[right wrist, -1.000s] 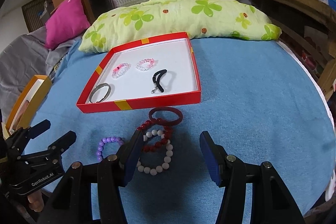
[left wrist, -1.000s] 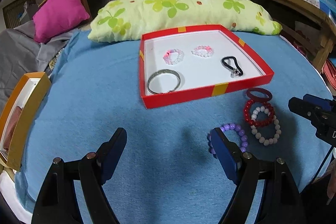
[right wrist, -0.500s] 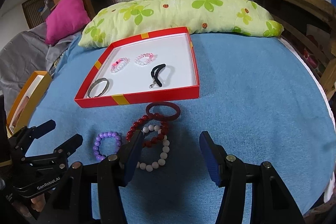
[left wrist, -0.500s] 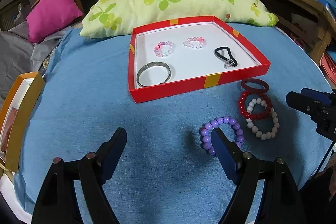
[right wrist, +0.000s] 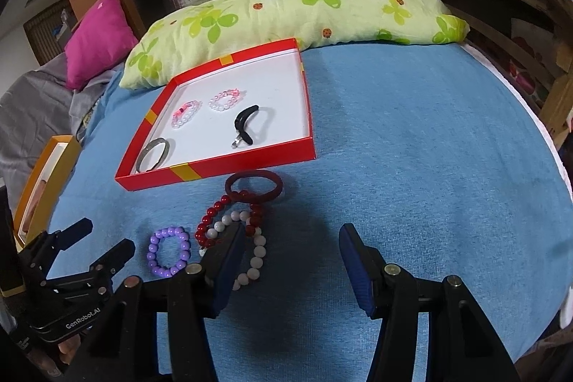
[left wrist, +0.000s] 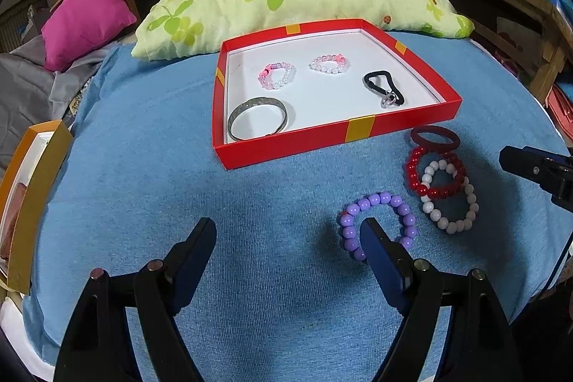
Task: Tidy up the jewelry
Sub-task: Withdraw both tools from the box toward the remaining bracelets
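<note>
With both grippers' jaws wide and empty, the left gripper (left wrist: 288,235) hung beside the purple bracelet (left wrist: 378,225) lying outside the red box (left wrist: 336,135); closing there might snag the blue cloth (left wrist: 143,188) instead.

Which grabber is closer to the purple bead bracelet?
Left. The left gripper is open with one finger right at the purple bead bracelet. The right gripper is open further right, over the white bead bracelet.

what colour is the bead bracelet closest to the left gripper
Purple bead bracelet; shows best in the left wrist view.
</note>
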The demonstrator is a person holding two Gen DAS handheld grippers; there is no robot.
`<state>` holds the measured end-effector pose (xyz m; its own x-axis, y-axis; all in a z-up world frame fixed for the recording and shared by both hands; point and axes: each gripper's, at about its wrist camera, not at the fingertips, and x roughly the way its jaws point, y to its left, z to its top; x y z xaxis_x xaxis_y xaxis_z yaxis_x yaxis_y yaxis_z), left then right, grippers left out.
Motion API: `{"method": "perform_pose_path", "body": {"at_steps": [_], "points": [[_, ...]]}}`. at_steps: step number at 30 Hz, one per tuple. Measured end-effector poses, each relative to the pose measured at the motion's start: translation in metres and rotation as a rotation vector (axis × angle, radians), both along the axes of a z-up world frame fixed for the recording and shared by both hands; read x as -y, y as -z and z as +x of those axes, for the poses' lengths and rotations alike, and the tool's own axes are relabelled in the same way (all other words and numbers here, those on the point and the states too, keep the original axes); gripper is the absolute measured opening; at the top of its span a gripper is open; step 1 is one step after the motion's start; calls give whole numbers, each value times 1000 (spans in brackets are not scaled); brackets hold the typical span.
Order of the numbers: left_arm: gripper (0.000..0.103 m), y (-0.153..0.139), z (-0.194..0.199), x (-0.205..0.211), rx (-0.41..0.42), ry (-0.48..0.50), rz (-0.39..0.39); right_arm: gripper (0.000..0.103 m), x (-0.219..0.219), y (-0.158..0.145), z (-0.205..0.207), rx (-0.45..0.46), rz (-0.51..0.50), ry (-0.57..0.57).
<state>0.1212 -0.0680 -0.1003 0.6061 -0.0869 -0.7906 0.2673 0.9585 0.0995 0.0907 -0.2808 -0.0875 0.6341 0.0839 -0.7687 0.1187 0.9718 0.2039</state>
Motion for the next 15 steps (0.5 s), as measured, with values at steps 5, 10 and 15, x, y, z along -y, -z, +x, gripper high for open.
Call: {"method": "perform_pose_path", "body": {"at_steps": [5,10,15], "points": [[83,1,1,-2,-13,-2,-8,57,0,1,1,-5,8,-4],[83,4,2,-4,-32,3,-19,57,-3,6,3,-26,15,-20],[83,7,2,-3,-45,9,-16,57,-7,15,7,-54,14,-28]]}}
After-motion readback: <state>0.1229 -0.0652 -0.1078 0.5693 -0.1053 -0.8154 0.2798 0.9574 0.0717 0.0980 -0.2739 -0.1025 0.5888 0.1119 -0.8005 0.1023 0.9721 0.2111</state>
